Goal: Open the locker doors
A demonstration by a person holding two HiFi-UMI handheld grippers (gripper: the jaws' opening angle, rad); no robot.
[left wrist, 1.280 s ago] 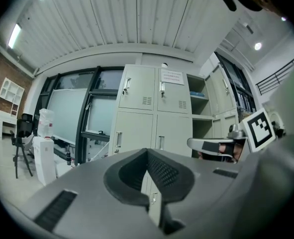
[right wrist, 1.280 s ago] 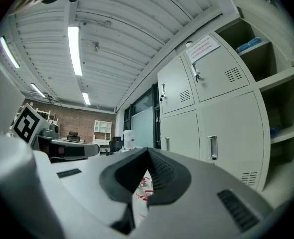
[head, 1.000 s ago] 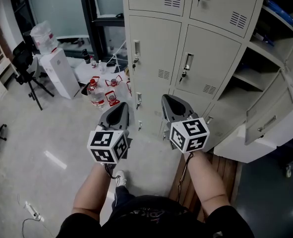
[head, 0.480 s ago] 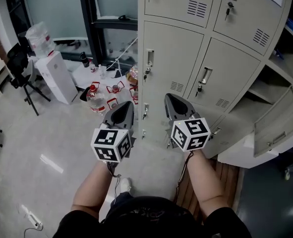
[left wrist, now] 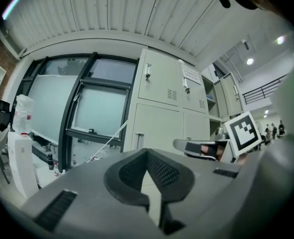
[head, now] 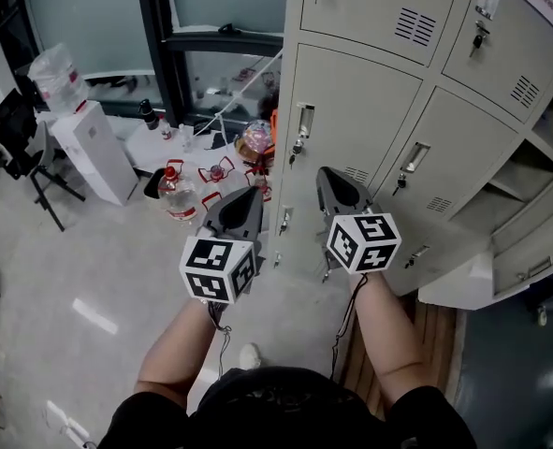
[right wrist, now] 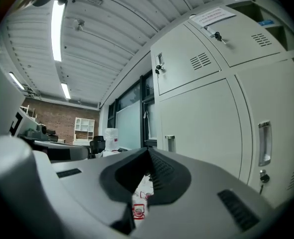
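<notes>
Locker doors: painted metal, matt, smooth. Handles: bright metal. Floor: glossy w/ reflections. Left gripper, right gripper: matt grey plastic.

The right gripper has its jaws closed tip to tip, with nothing held between them. Beyond and to the right stand beige locker doors, all closed; one carries a recessed handle, and an upper one a paper notice. Far left is a brick wall.
</notes>
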